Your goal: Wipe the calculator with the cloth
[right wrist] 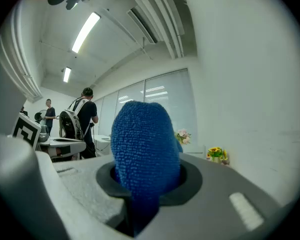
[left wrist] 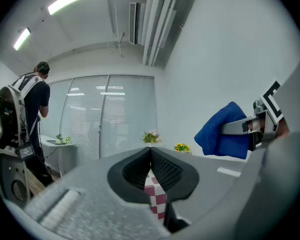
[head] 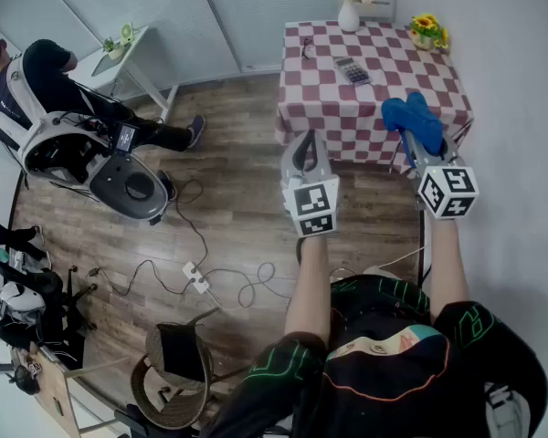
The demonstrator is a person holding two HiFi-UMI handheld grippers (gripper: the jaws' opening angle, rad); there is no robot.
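A: Far left first?

B: A person [head: 46, 89] wearing a backpack rig, beside a white side table [head: 132, 44]. Cables and a power strip [head: 195, 279] lie on the wood floor [head: 228, 181].

A: Left gripper?

B: The left gripper [head: 303, 146] is held in the air, short of the table and over the floor. Its jaws are pressed together at the tips with nothing between them. In its own view a strip of red-and-white check shows through the gap below the tips.

A: And the calculator?

B: The calculator [head: 352, 70] lies flat on the checked table [head: 347, 121], around the middle of the top. A white vase of flowers [head: 349, 9] stands behind it at the far edge. A small pot of sunflowers [head: 426, 33] sits at the far right corner. The calculator is well apart from both grippers, with nothing touching it.

A: Right side?

B: The right gripper [head: 407, 140] is clamped on the blue cloth [head: 411, 117]. The cloth is bunched and sticks out past the jaws. In the head view it hangs over the table's near right part. In the right gripper view it fills the gap between the jaws.
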